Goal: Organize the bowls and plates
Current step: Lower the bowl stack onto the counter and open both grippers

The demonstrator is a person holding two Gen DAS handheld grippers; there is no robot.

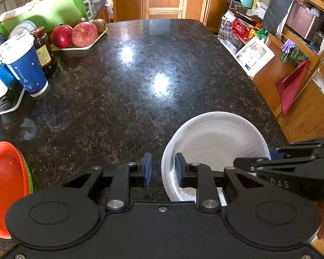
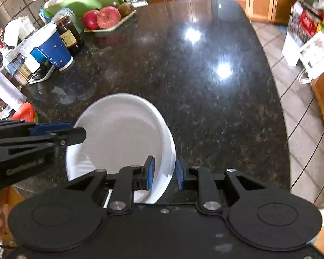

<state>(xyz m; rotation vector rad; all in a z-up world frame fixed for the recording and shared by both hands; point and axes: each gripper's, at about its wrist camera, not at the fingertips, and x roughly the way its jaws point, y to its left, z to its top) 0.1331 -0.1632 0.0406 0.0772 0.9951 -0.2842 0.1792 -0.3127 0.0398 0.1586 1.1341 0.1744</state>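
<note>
White plates at near edge of bench, both grippers on them.

White plate stack (image 2: 118, 133) sits at bench (image 2: 205, 86) near edge, top plate tilted, right rim up. Right gripper (image 2: 164, 173) fingers part-open, straddling right rim, contact unclear. Left gripper (image 1: 163, 169) fingers part-open, straddling left rim, not gripping. Orange plate (image 1: 4, 183) at near-left edge.
</note>
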